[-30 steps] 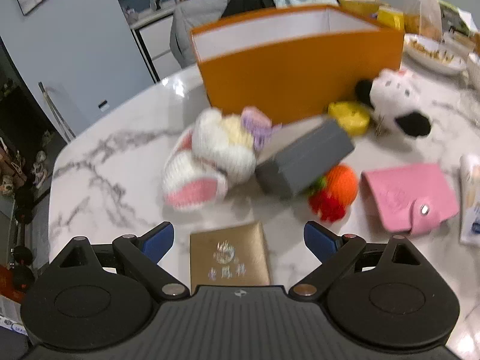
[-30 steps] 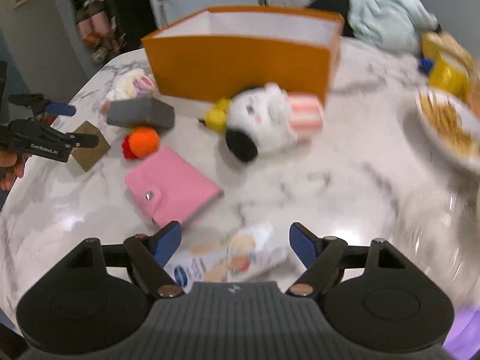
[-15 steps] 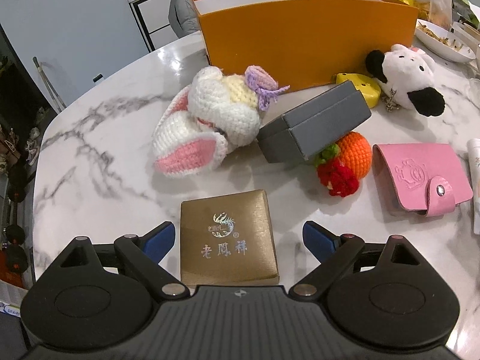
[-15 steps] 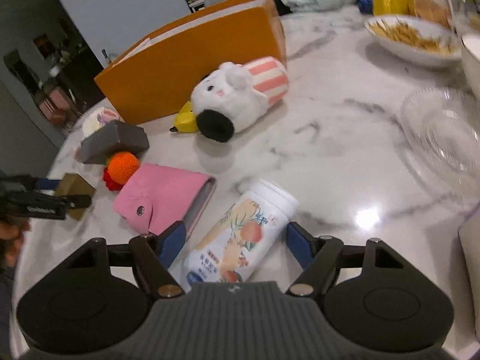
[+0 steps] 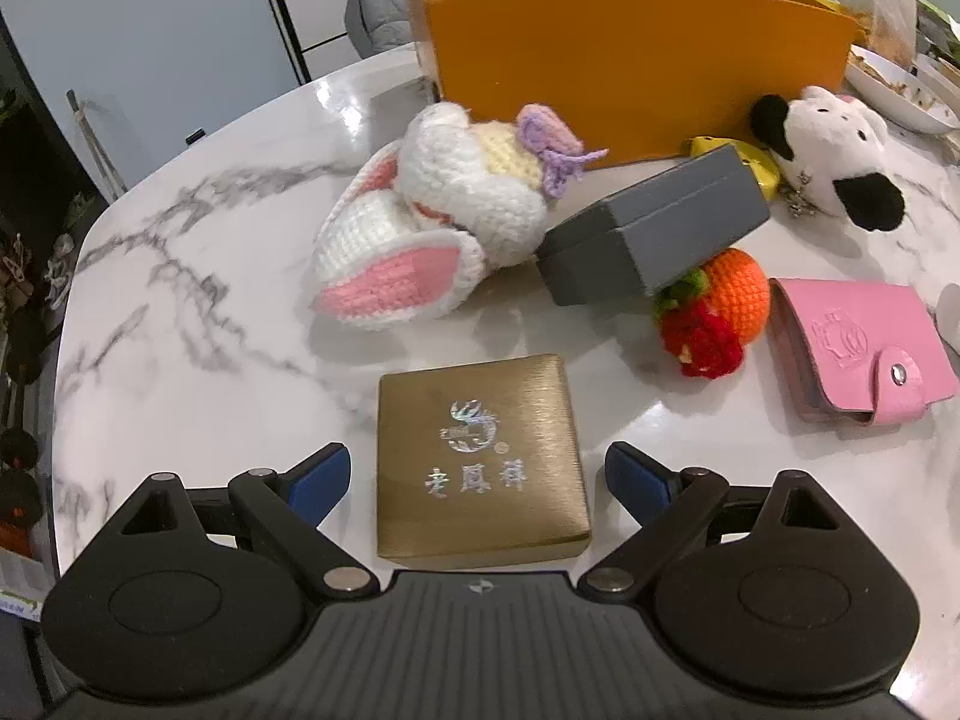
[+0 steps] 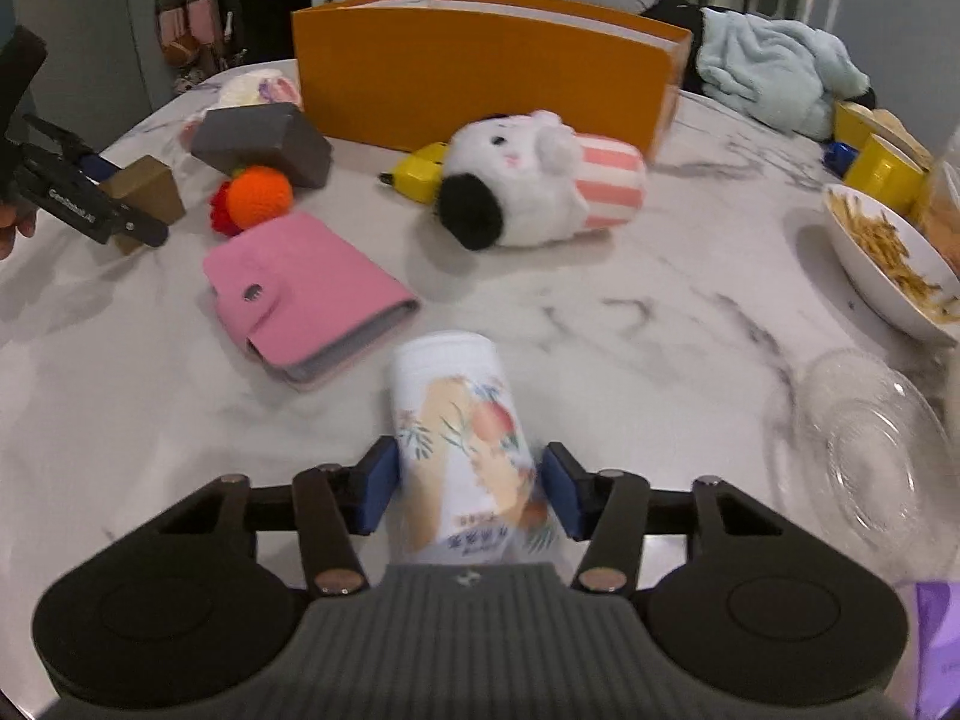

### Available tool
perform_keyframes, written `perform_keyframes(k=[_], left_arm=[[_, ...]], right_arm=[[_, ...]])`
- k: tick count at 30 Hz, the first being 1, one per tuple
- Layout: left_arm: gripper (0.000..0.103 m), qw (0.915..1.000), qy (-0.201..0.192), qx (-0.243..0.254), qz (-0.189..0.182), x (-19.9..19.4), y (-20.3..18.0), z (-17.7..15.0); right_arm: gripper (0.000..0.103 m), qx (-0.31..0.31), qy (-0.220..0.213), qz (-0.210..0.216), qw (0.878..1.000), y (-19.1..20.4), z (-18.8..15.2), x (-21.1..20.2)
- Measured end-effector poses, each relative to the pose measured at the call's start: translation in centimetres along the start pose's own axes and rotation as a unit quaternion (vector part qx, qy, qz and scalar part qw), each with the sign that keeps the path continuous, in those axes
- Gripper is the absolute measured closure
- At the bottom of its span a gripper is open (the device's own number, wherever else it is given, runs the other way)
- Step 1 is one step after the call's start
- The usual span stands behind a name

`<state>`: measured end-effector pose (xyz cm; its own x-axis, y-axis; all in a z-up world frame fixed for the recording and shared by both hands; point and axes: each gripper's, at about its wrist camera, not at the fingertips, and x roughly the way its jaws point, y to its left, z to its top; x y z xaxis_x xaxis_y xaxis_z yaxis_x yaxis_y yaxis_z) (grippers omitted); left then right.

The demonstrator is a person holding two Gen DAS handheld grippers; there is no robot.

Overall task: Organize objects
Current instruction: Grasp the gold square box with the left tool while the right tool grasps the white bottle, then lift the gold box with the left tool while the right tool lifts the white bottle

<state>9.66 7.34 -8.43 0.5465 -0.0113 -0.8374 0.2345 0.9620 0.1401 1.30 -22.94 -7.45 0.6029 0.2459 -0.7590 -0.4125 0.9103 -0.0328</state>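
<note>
My left gripper (image 5: 477,474) is open with its jaws either side of a flat gold box (image 5: 477,456) lying on the marble table (image 5: 180,360), not touching it. My right gripper (image 6: 471,489) has closed on a white printed tube (image 6: 462,432) lying on the table, pads against its sides. An open orange box (image 5: 630,60) stands at the back; it also shows in the right wrist view (image 6: 480,66). In front of it lie a crochet bunny (image 5: 432,216), a grey box (image 5: 654,228), a crochet orange (image 5: 720,306), a pink wallet (image 5: 858,348) and a plush cow (image 5: 828,150).
A bowl of food (image 6: 894,258) and a clear glass dish (image 6: 870,444) sit to the right of the tube. A yellow mug (image 6: 882,174) and a light blue cloth (image 6: 774,78) are at the back right. The table edge curves on the left (image 5: 72,276).
My left gripper moved forward so the gold box lies between its jaws. My right gripper swung to line up with the tube and narrowed from wide open onto it.
</note>
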Motion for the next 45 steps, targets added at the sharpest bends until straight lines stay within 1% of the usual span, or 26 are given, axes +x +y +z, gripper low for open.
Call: perform_keyframes(k=[4,5,6,8,13,18,26,32,35,39,43,45], left_arm=[[0.0,0.9999,0.001,-0.016,0.005,0.1,0.3,0.1],[0.005,0.9997,-0.001,-0.023,0.001,0.0,0.4,0.1],[0.017,0.9995,-0.003,-0.031,-0.005,0.0,0.6,0.1],[0.032,0.999,-0.005,-0.041,-0.014,-0.1,0.8,0.3],[0.033,0.9994,-0.004,-0.032,-0.011,-0.5,0.3,0.1],[0.033,0.9992,0.009,-0.036,-0.016,-0.6,0.4,-0.1],[0.034,0.9986,0.022,-0.031,-0.037,-1.5,-0.6,-1.2],[0.034,0.9985,0.022,-0.021,-0.045,-2.4,-2.1,-2.2],[0.034,0.9977,0.023,-0.009,-0.063,-3.0,-3.3,-2.8],[0.035,0.9965,0.025,0.014,-0.078,-3.7,-5.1,-3.7],[0.035,0.9949,0.017,0.039,-0.092,-4.6,-7.2,-4.7],[0.035,0.994,0.012,0.044,-0.1,-4.9,-8.1,-5.2]], right_arm=[[0.043,0.017,-0.005,-0.006,1.0,0.0,-0.4,-0.1],[0.046,0.017,-0.008,-0.004,1.0,0.2,-0.5,-0.1],[0.047,0.014,-0.011,-0.003,1.0,0.4,-0.5,-0.2],[0.048,0.01,-0.015,-0.001,1.0,0.7,-0.5,-0.2],[0.048,0.007,-0.019,0.002,1.0,0.8,-0.7,-0.2],[0.048,0.001,-0.017,0.006,1.0,0.9,-0.8,-0.4],[0.048,-0.013,-0.02,0.017,1.0,1.6,-1.8,-1.2],[0.049,-0.014,-0.023,0.018,0.999,1.8,-2.5,-1.8],[0.05,-0.016,-0.024,0.02,0.999,2.0,-2.9,-2.2],[0.05,-0.02,-0.023,0.022,0.999,2.4,-3.2,-2.6],[0.05,-0.022,-0.022,0.024,0.999,2.8,-3.5,-2.8],[0.05,-0.025,-0.023,0.026,0.999,3.1,-3.5,-2.9]])
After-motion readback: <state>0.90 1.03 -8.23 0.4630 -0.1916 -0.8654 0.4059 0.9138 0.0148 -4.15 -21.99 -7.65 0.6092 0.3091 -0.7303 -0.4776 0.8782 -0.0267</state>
